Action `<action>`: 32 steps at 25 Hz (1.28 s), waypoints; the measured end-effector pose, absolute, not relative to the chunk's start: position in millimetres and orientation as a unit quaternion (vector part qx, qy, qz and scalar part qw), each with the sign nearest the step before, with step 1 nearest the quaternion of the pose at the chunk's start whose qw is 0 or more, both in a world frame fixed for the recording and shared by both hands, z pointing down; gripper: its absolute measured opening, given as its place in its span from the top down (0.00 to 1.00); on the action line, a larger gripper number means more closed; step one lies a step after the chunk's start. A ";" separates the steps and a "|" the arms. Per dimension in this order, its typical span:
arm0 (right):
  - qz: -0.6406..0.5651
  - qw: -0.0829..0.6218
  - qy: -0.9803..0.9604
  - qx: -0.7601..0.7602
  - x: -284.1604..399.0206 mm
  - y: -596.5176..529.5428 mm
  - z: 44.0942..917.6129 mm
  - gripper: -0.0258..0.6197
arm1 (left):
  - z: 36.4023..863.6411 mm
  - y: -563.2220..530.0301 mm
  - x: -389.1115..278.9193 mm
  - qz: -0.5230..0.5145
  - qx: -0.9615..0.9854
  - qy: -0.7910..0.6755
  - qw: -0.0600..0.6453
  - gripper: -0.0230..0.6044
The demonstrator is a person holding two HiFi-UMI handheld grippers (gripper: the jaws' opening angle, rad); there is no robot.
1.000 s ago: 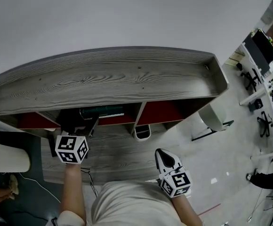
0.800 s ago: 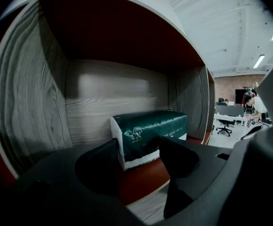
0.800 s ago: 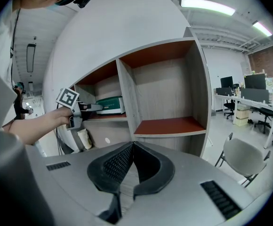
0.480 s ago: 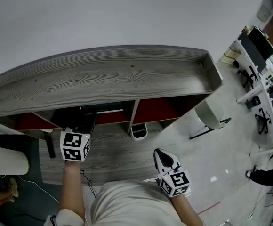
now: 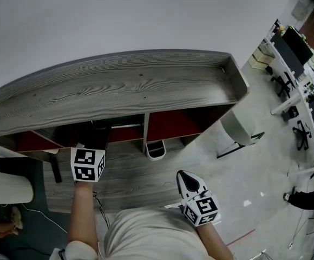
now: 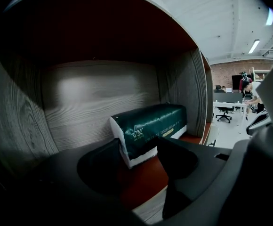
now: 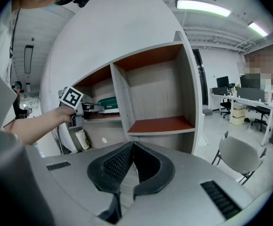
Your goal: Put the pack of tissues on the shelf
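Head view: your left tongs (image 5: 93,144) reach to the front edge of the grey wood-grain shelf unit (image 5: 119,91), jaw tips under its top board at the left-hand compartment, marker cube just outside. Your right tongs (image 5: 187,180) hang low in front of your torso, well apart from the shelf unit. A grey chair (image 5: 237,130) stands by the unit's right end.

Left gripper view: the dark green, white-ended soft pack of tissues (image 6: 150,126) lies on the red shelf floor (image 6: 146,185) inside the compartment, set at an angle, far end near the wood-grain divider panel (image 6: 183,98), near end at the mouth of the tongs. The jaws stand partly apart. The left jaw overlaps the pack's white end. Red floor shows between the pack and the right jaw, so neither pad presses on it.

Right gripper view: the jaws of your right tongs meet tip to tip, with nothing between them. Beyond them your forearm (image 7: 37,124) holds the left tongs at the upper left compartment, where the pack of tissues shows as a green strip. The next compartment to the right has a red floor (image 7: 160,124).
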State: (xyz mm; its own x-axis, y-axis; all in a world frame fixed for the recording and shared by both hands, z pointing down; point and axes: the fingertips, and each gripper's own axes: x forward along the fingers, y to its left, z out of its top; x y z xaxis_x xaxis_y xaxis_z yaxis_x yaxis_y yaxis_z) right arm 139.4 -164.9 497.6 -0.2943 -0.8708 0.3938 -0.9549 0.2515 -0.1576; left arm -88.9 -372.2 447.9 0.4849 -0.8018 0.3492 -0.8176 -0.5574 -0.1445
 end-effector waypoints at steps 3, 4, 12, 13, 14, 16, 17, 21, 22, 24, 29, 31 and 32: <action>0.187 0.110 -0.784 0.582 143.9 -165.3 497.5 0.92 | 446.1 -369.2 -91.2 0.186 0.858 -0.477 0.027 0.56; 0.188 0.108 -0.785 0.580 144.4 -166.2 497.0 0.92 | 444.5 -367.0 -92.4 0.183 0.857 -0.482 0.027 0.56; 0.177 0.102 -0.818 0.538 128.2 -183.1 490.4 0.92 | 440.8 -322.5 -124.2 0.130 0.840 -0.524 0.061 0.67; 0.175 0.101 -0.823 0.530 124.2 -185.3 488.7 0.92 | 442.1 -313.8 -127.8 0.125 0.838 -0.528 0.066 0.71; 0.173 0.101 -0.829 0.522 119.6 -187.2 486.8 0.92 | 443.5 -304.9 -131.1 0.120 0.835 -0.532 0.069 0.74; 0.167 0.101 -0.842 0.503 109.3 -190.3 483.1 0.92 | 447.2 -287.0 -136.9 0.114 0.828 -0.544 0.075 0.81; 0.163 0.102 -0.849 0.492 103.5 -191.5 481.3 0.92 | 449.6 -278.1 -139.3 0.113 0.824 -0.549 0.079 0.85; 0.145 0.108 -0.875 0.450 77.6 -193.3 474.1 0.92 | 457.8 -244.0 -144.9 0.101 0.816 -0.561 0.096 0.92; 0.141 0.109 -0.881 0.439 70.9 -192.9 472.3 0.92 | 459.0 -235.8 -145.7 0.095 0.816 -0.561 0.100 0.93; 0.131 0.110 -0.891 0.420 57.8 -191.8 469.0 0.92 | 461.4 -220.2 -146.5 0.085 0.819 -0.557 0.107 0.94; 0.113 0.103 -0.914 0.376 29.2 -186.0 460.9 0.92 | 470.3 -185.0 -139.0 0.068 0.833 -0.533 0.134 0.94; 0.112 0.100 -0.921 0.360 18.6 -182.4 458.7 0.92 | 474.2 -173.2 -136.6 0.067 0.833 -0.531 0.139 0.94; 0.112 0.100 -0.923 0.353 14.1 -180.8 458.5 0.92 | 475.8 -168.1 -136.2 0.064 0.833 -0.531 0.144 0.94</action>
